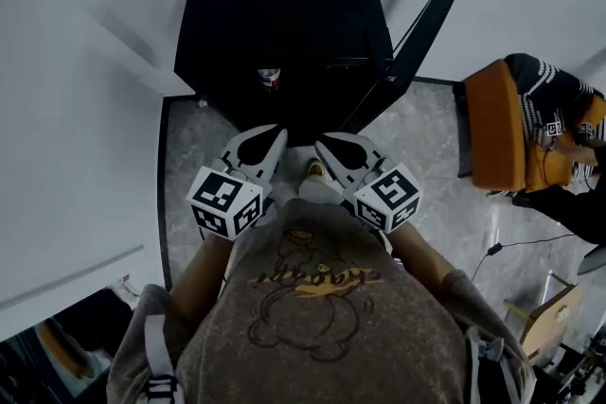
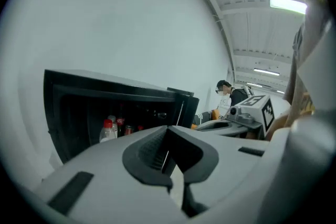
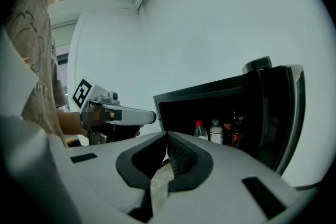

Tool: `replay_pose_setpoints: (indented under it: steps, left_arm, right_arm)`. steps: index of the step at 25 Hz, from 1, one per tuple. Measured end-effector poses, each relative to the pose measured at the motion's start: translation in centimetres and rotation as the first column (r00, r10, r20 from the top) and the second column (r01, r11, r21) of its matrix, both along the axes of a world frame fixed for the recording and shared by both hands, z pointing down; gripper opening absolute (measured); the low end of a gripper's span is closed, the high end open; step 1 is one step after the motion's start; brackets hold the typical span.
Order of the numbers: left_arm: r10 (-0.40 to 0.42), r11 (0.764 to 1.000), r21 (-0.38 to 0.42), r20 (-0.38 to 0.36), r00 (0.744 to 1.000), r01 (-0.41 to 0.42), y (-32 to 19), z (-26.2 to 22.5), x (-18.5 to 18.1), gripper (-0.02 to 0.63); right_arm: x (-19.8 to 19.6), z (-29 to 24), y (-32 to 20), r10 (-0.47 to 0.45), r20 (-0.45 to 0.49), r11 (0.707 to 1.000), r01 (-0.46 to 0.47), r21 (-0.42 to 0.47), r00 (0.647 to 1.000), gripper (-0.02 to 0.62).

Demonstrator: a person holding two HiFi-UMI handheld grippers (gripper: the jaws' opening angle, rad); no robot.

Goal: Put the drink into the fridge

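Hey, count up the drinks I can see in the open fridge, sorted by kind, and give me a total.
Clear plastic bottles: 2 (red-capped bottle, pale-capped bottle)
Dark cola bottle: 1
Red can: 1
Total: 4 that show clearly in the fridge; its dark back may hide more.

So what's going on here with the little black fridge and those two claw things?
A person stands before a small black fridge with its door open, a claw tool in each hand. The left claw and right claw are both shut and empty. Drinks stand inside, among them a red-capped bottle.
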State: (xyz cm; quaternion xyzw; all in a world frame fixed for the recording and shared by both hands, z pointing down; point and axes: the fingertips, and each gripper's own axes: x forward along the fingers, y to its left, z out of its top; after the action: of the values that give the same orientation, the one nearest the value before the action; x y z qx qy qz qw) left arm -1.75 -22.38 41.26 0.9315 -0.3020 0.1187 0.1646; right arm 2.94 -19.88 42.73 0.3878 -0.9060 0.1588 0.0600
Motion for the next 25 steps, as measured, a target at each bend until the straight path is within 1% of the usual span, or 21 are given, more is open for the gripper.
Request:
replay_pose_setpoints:
  steps: [3, 5, 7, 11, 17, 21, 25]
  left_arm:
    - [0.032, 0.997, 0.074, -0.007, 0.999, -0.031, 1.2, -0.6, 0.2, 0.005]
    - [0.033, 0.994, 0.101, -0.020, 0.999, -0.031, 1.6, -0.3, 0.2, 0.005]
    - [0.024, 0.994, 0.104, -0.031, 0.999, -0.021, 1.9, 0.0, 0.0, 0.005]
    - [0.026, 0.994, 0.110, -0.013, 1.000, -0.025, 2.5, 0.6, -0.4, 0.005]
    - [0.041, 0.991, 0.127, -0.010, 0.999, -0.039, 3.0, 0.5, -0.3, 0.005]
    - [0.057, 0.990, 0.130, -0.015, 0.998, -0.054, 3.2, 0.4, -0.1, 0.005]
    - [0.065, 0.990, 0.129, -0.020, 0.998, -0.061, 3.5, 0.5, -0.1, 0.005]
  right_arm:
    - [-0.3, -0.2, 0.4, -0.014, -0.001, 1.000, 0.014, 0.022, 1.000, 0.020]
    - [-0.4, -0.2, 0.6, -0.016, 0.007, 0.999, 0.015, 0.030, 1.000, 0.020]
    - [-0.5, -0.4, 0.9, -0.017, 0.016, 0.999, 0.016, 0.036, 1.000, 0.020]
    - [-0.7, -0.8, 1.7, -0.031, 0.031, 0.998, 0.029, 0.055, 0.999, 0.020]
    - [-1.4, -1.8, 2.7, -0.106, 0.043, 0.991, 0.102, 0.085, 0.993, 0.020]
    - [-1.5, -2.1, 3.4, -0.172, 0.011, 0.981, 0.170, 0.095, 0.985, 0.020]
    - [-1.4, -2.1, 3.6, -0.196, -0.019, 0.977, 0.197, 0.081, 0.980, 0.020]
